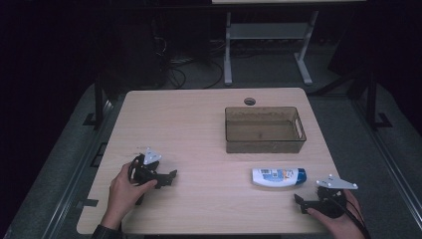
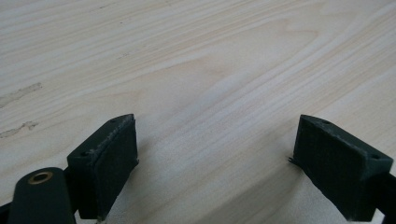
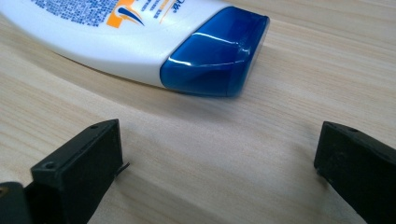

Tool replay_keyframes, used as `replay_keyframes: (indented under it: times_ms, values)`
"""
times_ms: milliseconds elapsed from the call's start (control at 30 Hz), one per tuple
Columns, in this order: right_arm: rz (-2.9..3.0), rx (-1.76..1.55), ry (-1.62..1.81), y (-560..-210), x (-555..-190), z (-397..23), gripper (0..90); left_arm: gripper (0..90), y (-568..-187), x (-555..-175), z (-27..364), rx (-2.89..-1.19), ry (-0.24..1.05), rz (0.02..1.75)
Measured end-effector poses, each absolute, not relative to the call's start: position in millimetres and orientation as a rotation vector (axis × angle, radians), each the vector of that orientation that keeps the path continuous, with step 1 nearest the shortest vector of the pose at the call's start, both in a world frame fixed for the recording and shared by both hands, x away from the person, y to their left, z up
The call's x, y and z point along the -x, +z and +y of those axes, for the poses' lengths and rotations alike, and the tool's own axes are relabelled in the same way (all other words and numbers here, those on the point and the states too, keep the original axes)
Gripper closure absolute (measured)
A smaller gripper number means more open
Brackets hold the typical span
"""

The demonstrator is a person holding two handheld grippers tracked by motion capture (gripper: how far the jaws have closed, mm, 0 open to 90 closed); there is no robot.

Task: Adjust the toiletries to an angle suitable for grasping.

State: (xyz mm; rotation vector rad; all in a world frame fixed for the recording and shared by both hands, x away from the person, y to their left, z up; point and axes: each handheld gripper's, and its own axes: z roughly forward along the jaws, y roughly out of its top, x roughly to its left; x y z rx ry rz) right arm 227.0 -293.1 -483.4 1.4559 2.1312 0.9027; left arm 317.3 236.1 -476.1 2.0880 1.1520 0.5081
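Light wooden desk [image 1: 199, 124] with rounded corners, seen from above; dark floor around it and a white-framed stand [image 1: 268, 45] behind.

White bottle [image 1: 278, 177] with blue cap, lying flat on its side on the near right part of the desk, cap end toward the right edge, printed label facing up. Positioned just in front of the translucent brown bin [image 1: 264, 129], apart from it, not inside. Bin upright on the right half of the desk, with a handle slot in its right wall. Small round hole [image 1: 250, 101] in the desk surface just behind the bin.

Right gripper [image 1: 304, 203] held low at the near right corner, close to the cap end of the bottle, grey plate on top, cable trailing toward the wrist. Jaws spread wide with bare wood between them; in the right gripper view, blue cap [image 3: 217, 51] lying just beyond the jaw tips, untouched.

Left gripper [image 1: 169, 178] held low over the near left part of the desk, well apart from bottle and bin, pointing toward the middle. Jaws spread wide, gripping nothing; in the left gripper view, plain wood grain between and ahead of the pads [image 2: 109, 163].
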Motion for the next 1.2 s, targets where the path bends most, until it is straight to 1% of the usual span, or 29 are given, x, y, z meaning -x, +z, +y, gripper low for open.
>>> replay_keyframes:
  times_ms: [167, 233, 367, 400, 433, 467, 500, 533, 567, 600, 700, 733, 767, 833, 867, 900, 933, 1200]
  values:
    - [2.145, -1.460, 0.890, -482.0, -228.6, -292.8, 1.9, 12.5, -476.3, -319.0, 235.2, -2.081, 0.518, 1.165]
    - [2.145, -1.465, 0.884, -479.5, -227.1, -293.4, 9.3, 12.5, -476.3, -319.0, 235.2, -2.082, 0.518, 1.165]
    - [2.141, -1.478, 0.879, -475.9, -225.3, -294.3, 21.2, 12.5, -476.3, -319.0, 235.3, -2.081, 0.518, 1.165]
    - [2.141, -1.478, 0.879, -475.9, -225.3, -294.3, 21.2, 12.5, -476.3, -319.0, 235.3, -2.081, 0.518, 1.165]
    - [2.143, -1.481, 0.875, -473.7, -225.4, -295.1, 29.8, 12.5, -476.3, -319.0, 235.3, -2.082, 0.518, 1.165]
    - [2.143, -1.481, 0.875, -473.7, -225.4, -295.1, 29.8, 12.5, -476.3, -319.0, 235.3, -2.081, 0.518, 1.166]
    - [2.151, -1.488, 0.865, -471.2, -225.4, -295.7, 39.7, 12.5, -476.3, -319.1, 235.3, -2.081, 0.518, 1.166]
    - [2.151, -1.488, 0.865, -471.2, -225.4, -295.7, 39.7, 12.6, -476.3, -319.1, 235.3, -2.081, 0.518, 1.166]
    - [2.159, -1.488, 0.863, -469.9, -225.0, -296.0, 44.3, 12.6, -476.3, -319.1, 235.3, -2.081, 0.518, 1.166]
    - [2.178, -1.486, 0.856, -467.5, -224.5, -296.1, 54.9, 12.5, -476.3, -319.1, 235.3, -2.081, 0.518, 1.166]
    - [2.207, -1.492, 0.864, -464.1, -224.5, -295.1, 67.8, 12.6, -476.3, -319.0, 235.3, -2.080, 0.518, 1.166]
    - [2.207, -1.492, 0.864, -464.1, -224.5, -295.1, 67.8, 12.6, -476.3, -319.0, 235.3, -2.080, 0.518, 1.166]
    - [2.227, -1.500, 0.871, -461.8, -224.4, -294.0, 78.4, 12.6, -476.3, -319.0, 235.3, -2.081, 0.518, 1.166]
    - [2.244, -1.495, 0.891, -458.4, -224.4, -292.5, 86.5, 12.6, -476.3, -319.0, 235.3, -2.081, 0.518, 1.166]
    - [2.244, -1.495, 0.891, -458.4, -224.4, -292.5, 86.5, 12.6, -476.3, -319.0, 235.3, -2.080, 0.518, 1.166]
    - [2.250, -1.492, 0.896, -457.0, -224.6, -291.7, 89.6, 12.6, -476.3, -319.1, 235.4, -2.081, 0.518, 1.166]
    - [2.251, -1.499, 0.899, -456.0, -224.8, -290.7, 90.0, 12.6, -476.3, -319.0, 235.3, -2.081, 0.518, 1.166]
    - [2.244, -1.513, 0.908, -450.9, -233.2, -290.8, 90.0, 12.6, -476.3, -319.0, 235.3, -2.080, 0.518, 1.166]
